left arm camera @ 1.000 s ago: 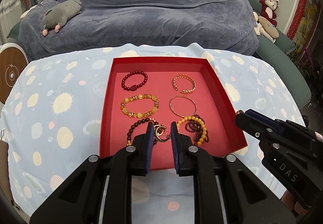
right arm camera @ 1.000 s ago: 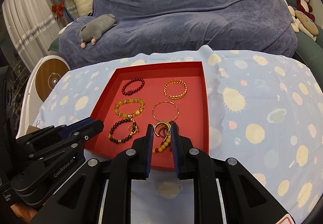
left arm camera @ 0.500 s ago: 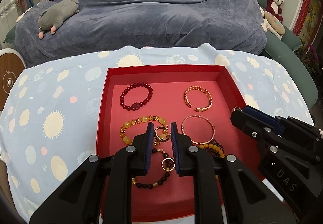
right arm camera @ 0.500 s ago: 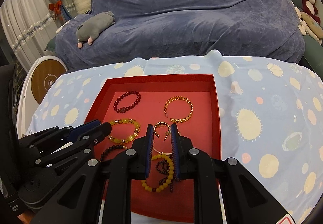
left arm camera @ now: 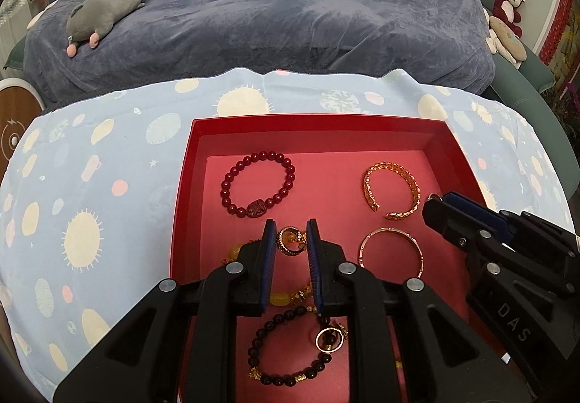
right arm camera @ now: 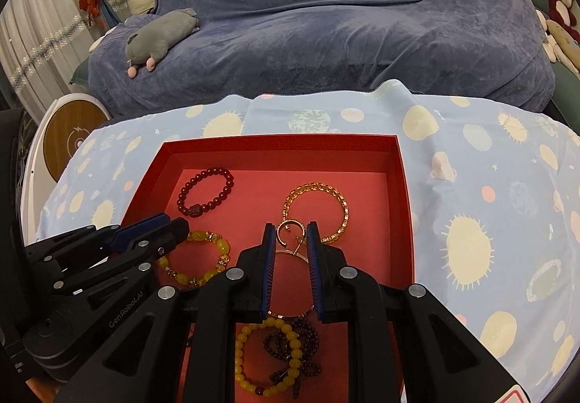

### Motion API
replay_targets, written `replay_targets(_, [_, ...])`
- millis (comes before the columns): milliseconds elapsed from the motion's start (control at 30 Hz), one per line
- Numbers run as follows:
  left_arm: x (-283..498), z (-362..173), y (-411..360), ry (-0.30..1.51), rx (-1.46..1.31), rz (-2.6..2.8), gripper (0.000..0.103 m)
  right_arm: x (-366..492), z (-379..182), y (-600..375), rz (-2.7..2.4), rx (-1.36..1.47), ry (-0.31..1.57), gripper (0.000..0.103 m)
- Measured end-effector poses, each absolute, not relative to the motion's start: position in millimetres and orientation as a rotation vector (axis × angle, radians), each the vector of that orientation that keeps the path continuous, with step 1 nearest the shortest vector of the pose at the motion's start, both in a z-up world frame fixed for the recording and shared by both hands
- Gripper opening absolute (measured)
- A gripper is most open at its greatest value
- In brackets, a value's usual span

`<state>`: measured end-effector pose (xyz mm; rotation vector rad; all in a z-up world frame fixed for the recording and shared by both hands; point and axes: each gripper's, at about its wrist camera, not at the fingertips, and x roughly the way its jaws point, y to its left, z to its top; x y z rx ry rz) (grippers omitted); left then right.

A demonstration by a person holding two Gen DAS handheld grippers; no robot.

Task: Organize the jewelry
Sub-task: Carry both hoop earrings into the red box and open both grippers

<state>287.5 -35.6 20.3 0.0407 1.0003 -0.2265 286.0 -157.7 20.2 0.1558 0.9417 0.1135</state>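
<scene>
left hand-held gripper (left arm camera: 290, 232) clamps ornate ring (left arm camera: 291, 241) | over red tray (left arm camera: 183, 185) | right hand-held gripper (left arm camera: 433, 205) beside

spotted blue cloth (left arm camera: 108, 185), red tray (left arm camera: 183, 207) on it

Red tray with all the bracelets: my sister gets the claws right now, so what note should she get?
Left claw: shut on a small dark-and-gold ring, over the red tray.
Right claw: shut on a gold hoop earring, also over the tray.
In the tray: red bead bracelet and gold cuff far, thin bangle and yellow bead bracelet in the middle, dark bead bracelet near.
Done: those five lie apart.
Left: probably set both small pieces down; a yellow strand and a dark strand lie tangled near right.
</scene>
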Motion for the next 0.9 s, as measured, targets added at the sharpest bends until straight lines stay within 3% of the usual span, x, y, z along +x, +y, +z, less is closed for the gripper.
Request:
replay_targets(367, [287, 18, -41, 1.006, 0.051, -0.211, 0.019, 285, 20, -156, 0.111, 0.161, 0.950, 0.017])
replay_targets(500, [279, 27, -42, 0.983, 0.062, -0.201, 0.034, 278, 27, -153, 0.104, 0.153, 0.941, 0.020])
replay_targets(767, [258, 51, -42, 0.964, 0.066, -0.187, 0.036, 255, 50, -155, 0.075, 0.150, 0.916, 0.032])
replay_targets(900, [244, 62, -38, 0.951, 0.063, -0.173, 0.044, 239, 62, -154, 0.067, 0.142, 0.905, 0.032])
